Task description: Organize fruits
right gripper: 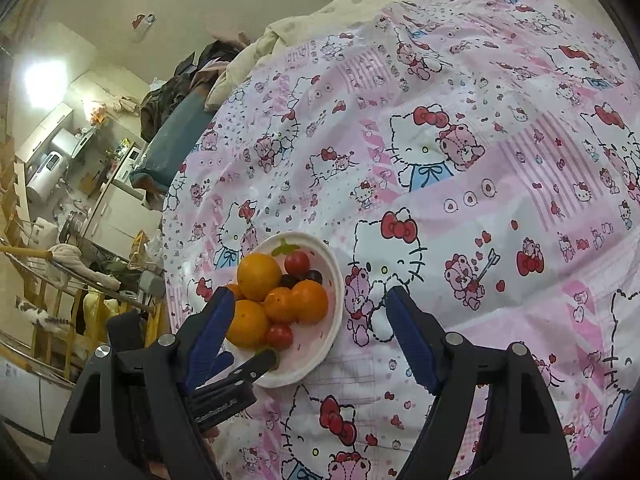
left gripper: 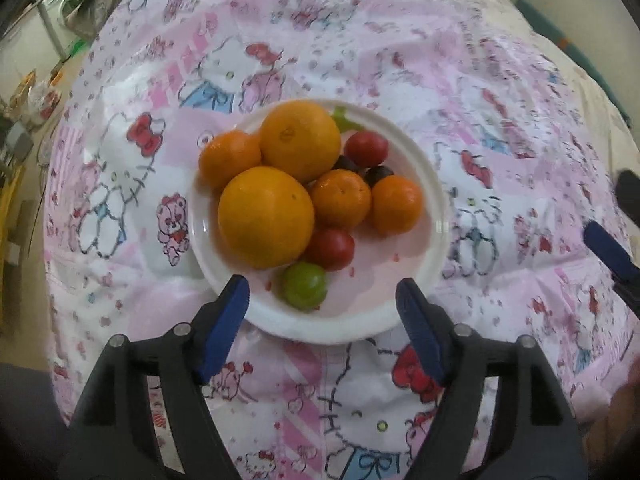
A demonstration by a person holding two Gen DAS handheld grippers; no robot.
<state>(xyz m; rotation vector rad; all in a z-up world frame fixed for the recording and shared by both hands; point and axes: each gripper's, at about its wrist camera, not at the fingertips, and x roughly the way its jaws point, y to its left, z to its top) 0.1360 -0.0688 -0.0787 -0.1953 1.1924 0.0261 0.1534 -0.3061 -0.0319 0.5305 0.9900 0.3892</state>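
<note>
A white plate (left gripper: 416, 168) on the pink cartoon-print cloth holds two large oranges (left gripper: 266, 216), three small tangerines (left gripper: 341, 198), red cherry tomatoes (left gripper: 332, 249), dark grapes (left gripper: 378, 174) and a green fruit (left gripper: 304, 286). My left gripper (left gripper: 322, 292) is open and empty, its jaws hovering at the plate's near rim on either side of the green fruit. My right gripper (right gripper: 308, 308) is open and empty to the right of the plate (right gripper: 334, 276). The left gripper's fingers (right gripper: 256, 364) show over the plate's near edge in the right wrist view.
The cloth (right gripper: 480, 160) covers a bed with a cream quilt (right gripper: 360, 4) at the back. A blue bed edge (right gripper: 176, 140) and cluttered room furniture (right gripper: 60, 200) lie to the left. The right gripper's blue fingertip (left gripper: 604, 244) shows at the far right in the left wrist view.
</note>
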